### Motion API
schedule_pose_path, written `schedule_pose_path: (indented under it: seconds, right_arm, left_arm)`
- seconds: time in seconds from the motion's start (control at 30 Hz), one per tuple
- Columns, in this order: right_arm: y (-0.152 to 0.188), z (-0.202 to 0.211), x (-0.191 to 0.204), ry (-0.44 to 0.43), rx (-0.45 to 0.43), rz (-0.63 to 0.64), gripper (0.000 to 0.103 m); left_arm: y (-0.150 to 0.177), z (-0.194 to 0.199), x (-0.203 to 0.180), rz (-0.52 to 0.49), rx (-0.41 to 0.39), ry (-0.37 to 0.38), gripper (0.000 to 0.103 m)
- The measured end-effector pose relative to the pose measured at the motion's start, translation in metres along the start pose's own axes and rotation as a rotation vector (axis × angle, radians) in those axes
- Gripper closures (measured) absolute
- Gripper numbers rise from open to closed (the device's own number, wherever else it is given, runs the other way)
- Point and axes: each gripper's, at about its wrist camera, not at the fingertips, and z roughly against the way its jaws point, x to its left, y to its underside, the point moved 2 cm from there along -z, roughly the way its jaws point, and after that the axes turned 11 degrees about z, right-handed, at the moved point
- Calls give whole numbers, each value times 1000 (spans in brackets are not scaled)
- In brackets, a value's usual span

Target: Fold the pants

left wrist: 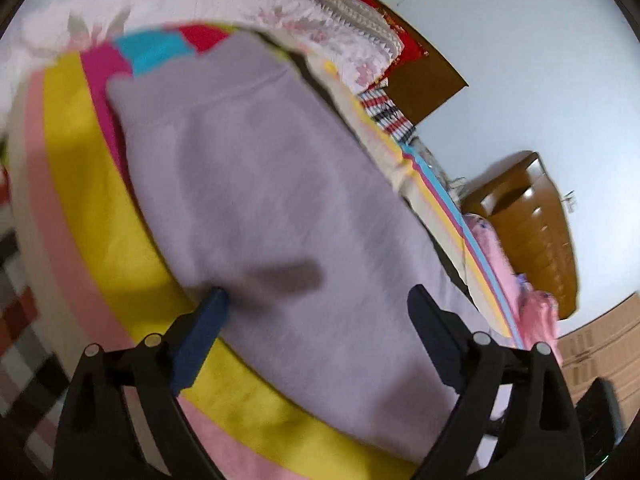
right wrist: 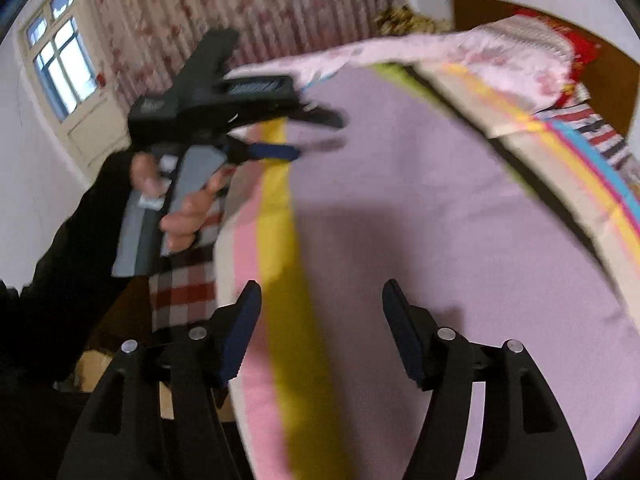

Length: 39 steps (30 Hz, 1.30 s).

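Observation:
Lilac pants (left wrist: 260,184) lie spread flat on a bed sheet with yellow, pink and blue stripes (left wrist: 92,208). My left gripper (left wrist: 318,294) is open just above the pants near their edge, and nothing is between its blue pads. In the right wrist view the pants (right wrist: 420,208) fill the right half. My right gripper (right wrist: 321,286) is open over the pants' edge and the yellow stripe (right wrist: 280,280), with nothing held. The left gripper (right wrist: 318,137) shows there too, jaws apart, held by a hand (right wrist: 188,216) in a black sleeve.
A pink floral quilt (right wrist: 480,52) is bunched along the far side of the bed by a wooden headboard (left wrist: 432,80). A wooden dresser (left wrist: 536,224) stands against the wall. A chequered cloth (right wrist: 184,280) hangs at the bed's near edge. A curtain (right wrist: 240,0) and a window (right wrist: 60,60) lie beyond.

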Motion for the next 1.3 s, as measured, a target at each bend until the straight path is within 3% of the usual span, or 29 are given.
schedule_pose_path:
  seconds: [0.1,0.27,0.4,0.5,0.63,0.8,1.03,1.2,1.3]
  right_arm:
    - [9,25,-39,98,-29,-75,33]
    - [34,44,-112,295,44,-233,29]
    - [65,52,-157,348,91,-333,22]
    - [86,57,-178,391,132,-381,29]
    - [80,82,-181,324,2,-262,41]
    - [68,62,-206,240,51,-92,64]
    - [67,35,-204,73,116,67,71]
    - [72,33,-207,59,133,93,72]
    - [74,31,-211,23,142,84,73]
  left_arm:
    - [8,10,-46,-111,3,71,11]
    - [29,-39,-122,-353,118,36,10]
    - [39,-100,-130,-375,232,-66,10]
    - [45,-94,-132,-389,181,-87,10]
    - [49,-81,-164,-489,143,0,10]
    - [67,-108,-204,-687,242,69,15]
    - [99,-152,-223,-922,404,97,35]
    - [121,-171,-234,-1067,468,102,36]
    - [128,-179,-236,-1100,491,96,38]
